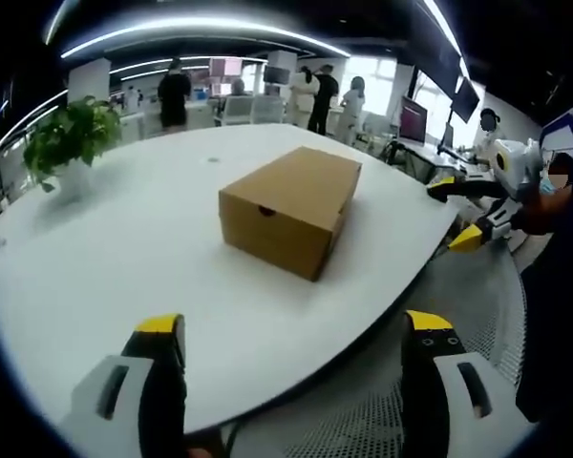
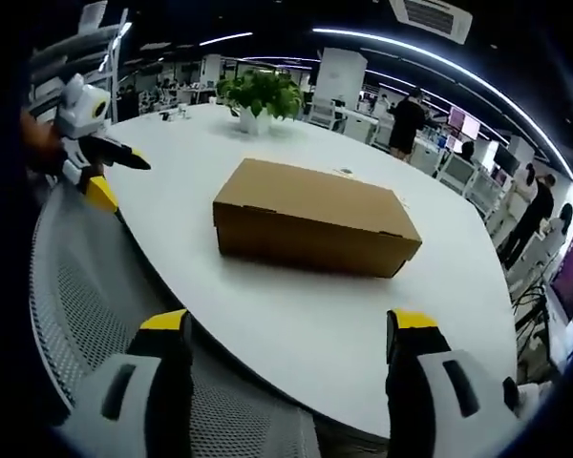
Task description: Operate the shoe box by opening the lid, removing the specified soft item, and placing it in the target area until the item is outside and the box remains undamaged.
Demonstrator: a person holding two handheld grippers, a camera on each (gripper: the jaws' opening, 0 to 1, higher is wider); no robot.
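Observation:
A closed brown cardboard shoe box (image 1: 291,210) lies flat on the white table (image 1: 124,277), its lid down. In the left gripper view my left gripper (image 1: 294,322) hangs open over the table's near edge, a short way from the box and holding nothing. My right gripper (image 1: 456,212) comes in from the right, off the table's edge, with its jaws apart. In the right gripper view the box (image 2: 310,218) shows its long side. My right gripper (image 2: 291,324) is open and short of it, and my left gripper (image 2: 121,179) stands open at the left. The box's contents are hidden.
A potted green plant (image 1: 72,138) stands on the far side of the table (image 2: 296,324), also visible as the plant (image 2: 258,95). A grey mesh chair (image 2: 86,296) sits right under the table's near edge. Several people and desks with monitors (image 1: 413,119) fill the room behind.

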